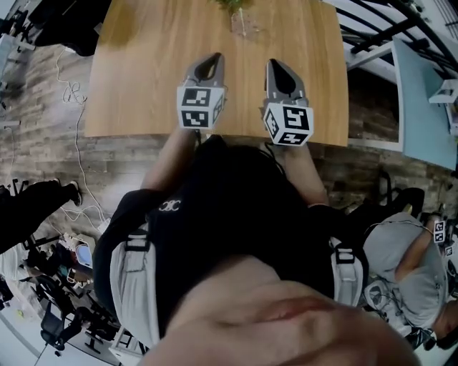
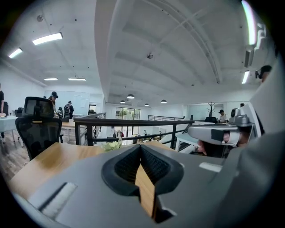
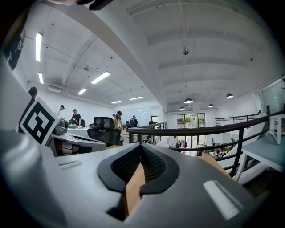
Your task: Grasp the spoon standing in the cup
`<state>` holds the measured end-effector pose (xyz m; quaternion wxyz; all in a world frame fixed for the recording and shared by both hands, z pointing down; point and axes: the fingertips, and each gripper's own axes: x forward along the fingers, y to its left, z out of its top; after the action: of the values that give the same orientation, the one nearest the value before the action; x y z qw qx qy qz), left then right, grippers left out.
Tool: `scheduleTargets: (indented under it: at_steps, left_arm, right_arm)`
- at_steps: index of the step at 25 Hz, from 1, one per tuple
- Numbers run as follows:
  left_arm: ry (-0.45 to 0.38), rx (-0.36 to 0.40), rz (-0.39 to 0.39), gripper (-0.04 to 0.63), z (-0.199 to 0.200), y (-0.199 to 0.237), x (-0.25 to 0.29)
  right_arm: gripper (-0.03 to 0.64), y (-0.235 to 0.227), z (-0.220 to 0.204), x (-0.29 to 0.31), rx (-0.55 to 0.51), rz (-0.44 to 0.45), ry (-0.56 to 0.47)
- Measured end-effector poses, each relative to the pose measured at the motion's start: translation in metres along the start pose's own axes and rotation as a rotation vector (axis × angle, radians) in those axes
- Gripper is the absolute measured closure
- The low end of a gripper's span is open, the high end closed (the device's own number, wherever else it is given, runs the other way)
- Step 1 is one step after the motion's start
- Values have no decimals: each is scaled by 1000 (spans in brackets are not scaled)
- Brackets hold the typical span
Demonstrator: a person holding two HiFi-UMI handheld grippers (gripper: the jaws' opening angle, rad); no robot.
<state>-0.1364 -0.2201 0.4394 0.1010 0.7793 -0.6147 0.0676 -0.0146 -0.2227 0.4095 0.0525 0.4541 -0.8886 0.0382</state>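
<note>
Worktop [image 1: 143,71] of pale wood lies beneath me in an open office, with a black railing [image 2: 133,121] beyond it. At its far edge stands a glass [image 1: 242,21] holding greenery; whether the spoon is there I cannot tell. The jaws of my left gripper [image 1: 211,58] and right gripper [image 1: 278,66] are closed and empty.

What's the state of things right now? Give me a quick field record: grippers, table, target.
left gripper: shut, nothing between the jaws, over the table
right gripper: shut, nothing between the jaws, beside the left one
table: wooden
glass vessel with greenery: at the far edge, ahead of both grippers
spoon, cup: not made out in any view
</note>
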Motion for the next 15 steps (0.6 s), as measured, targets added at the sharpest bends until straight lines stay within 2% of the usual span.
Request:
scheduleTargets:
  at_steps: [10, 13, 15]
  left_arm:
    - [26, 3, -82, 583, 21, 79, 95]
    - [15, 69, -106, 583, 24, 98, 119]
    - [23, 147, -119, 583, 20, 107, 137]
  right_arm:
    - [617, -26, -18, 82, 22, -101, 112]
    - [617, -27, -31, 95, 17, -114, 152]
    - [617, -30, -41, 101, 25, -131, 167]
